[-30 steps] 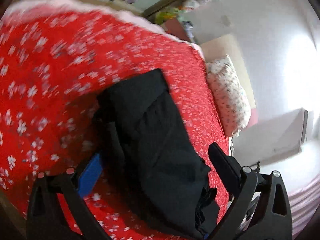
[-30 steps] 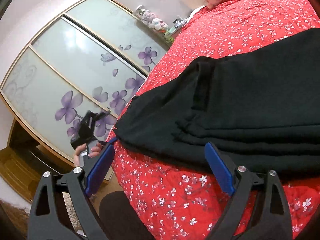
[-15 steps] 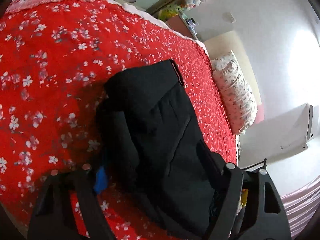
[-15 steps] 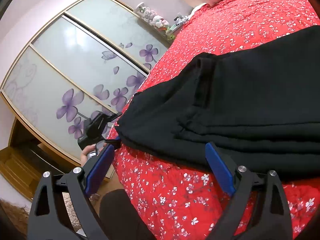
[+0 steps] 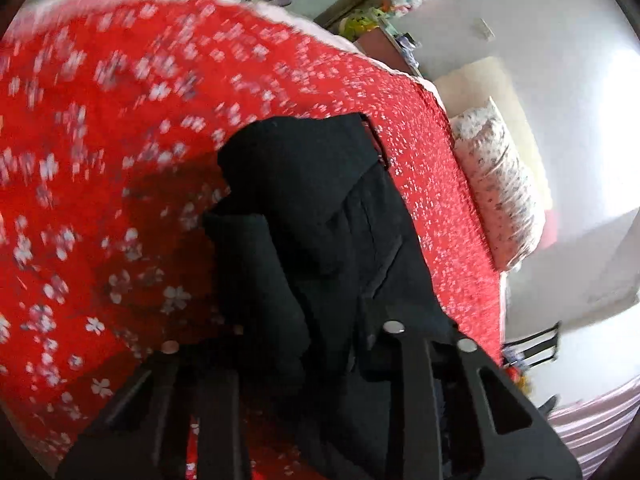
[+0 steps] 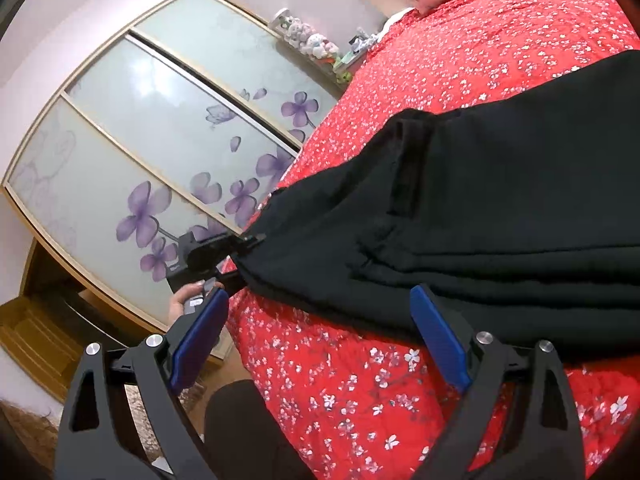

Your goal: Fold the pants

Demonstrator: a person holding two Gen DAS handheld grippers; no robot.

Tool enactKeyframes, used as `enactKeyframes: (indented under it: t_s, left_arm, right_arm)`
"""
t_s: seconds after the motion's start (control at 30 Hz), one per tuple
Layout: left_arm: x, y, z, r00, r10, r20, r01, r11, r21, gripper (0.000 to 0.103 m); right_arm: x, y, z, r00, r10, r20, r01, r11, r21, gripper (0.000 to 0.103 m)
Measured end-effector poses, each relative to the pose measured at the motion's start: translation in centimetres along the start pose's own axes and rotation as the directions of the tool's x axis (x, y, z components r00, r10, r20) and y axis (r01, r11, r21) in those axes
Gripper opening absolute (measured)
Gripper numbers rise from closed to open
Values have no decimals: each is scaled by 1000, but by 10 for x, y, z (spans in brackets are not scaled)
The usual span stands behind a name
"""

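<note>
The left gripper (image 5: 320,344) has just been closing and now pinches the black pants' (image 6: 460,216) end on the red bedspread (image 6: 360,392). The right gripper (image 6: 320,344) hangs released. With only one corner caught, lifting could drag the stacked layers askew.

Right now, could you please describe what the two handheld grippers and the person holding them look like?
Both are black plastic two-finger tools with cut-out triangular frames and round silver pivot bolts. The right gripper has bright blue pads lining its jaws. The left gripper shows the same black frame, its pads buried in dark cloth. Seen from the right wrist, its body is a black block above a hand. No sleeve or cable is visible.
</note>
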State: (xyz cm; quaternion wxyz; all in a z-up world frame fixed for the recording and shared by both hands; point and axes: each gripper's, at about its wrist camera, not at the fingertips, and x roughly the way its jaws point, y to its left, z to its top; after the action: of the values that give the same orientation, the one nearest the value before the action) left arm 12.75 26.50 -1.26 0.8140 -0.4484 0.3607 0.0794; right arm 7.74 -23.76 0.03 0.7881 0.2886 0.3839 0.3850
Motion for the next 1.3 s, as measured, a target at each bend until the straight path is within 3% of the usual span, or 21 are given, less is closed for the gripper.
enactKeyframes:
  t_s: [0.07, 0.2, 0.37, 0.43, 0.53, 0.7, 0.83, 0.93, 1.07, 1.13, 1.23, 1.3]
  left_arm:
    - [-7, -17, -1, 999, 36, 24, -37, 996, 81, 19]
    - [-24, -77, -5, 989, 113, 97, -138, 942, 306, 17]
    - [-45, -164, -30, 974, 95, 204, -192, 822, 536, 17]
    - [-56, -207, -55, 970, 41, 238, -187, 751, 633, 17]
    - [-63, -255, -91, 973, -35, 229, -145, 678, 721, 17]
    - [-54, -325, -169, 986, -123, 112, -22, 571, 821, 16]
    - [-23, -347, -233, 992, -124, -12, 77, 529, 845, 16]
    - [17, -345, -290, 994, -48, -97, 108, 502, 858, 15]
    - [69, -324, -334, 981, 68, -184, 116, 552, 825, 15]
    - [67, -324, -338, 988, 53, -145, 94, 539, 837, 15]
    - [56, -342, -341, 990, 0, -141, 118, 546, 829, 15]
    - [46, -353, -353, 990, -27, -135, 130, 511, 849, 15]
  right_arm:
    - [-9, 0, 1, 999, 16, 30, -16, 1000, -1, 94]
    - [-34, 2, 5, 993, 26, 119, -25, 1000, -14, 94]
    - [-71, -6, 10, 972, 3, 234, -2, 1000, -4, 94]
    - [-85, -10, 12, 960, -14, 278, 13, 1000, 7, 94]
    - [-112, -20, 14, 927, -49, 371, 36, 998, 41, 94]
    - [-156, -44, 14, 855, -85, 511, 7, 988, 152, 94]
    - [-187, -69, 8, 794, -163, 586, 2, 964, 266, 94]
    - [-201, -85, 3, 758, -211, 618, -11, 942, 336, 94]
    - [-213, -103, -3, 745, -243, 621, -31, 918, 395, 94]
    - [-215, -106, -4, 750, -237, 618, -43, 914, 402, 94]
    - [-218, -107, -2, 740, -247, 625, -28, 918, 395, 94]
    - [-219, -107, -4, 735, -255, 629, -19, 919, 394, 94]
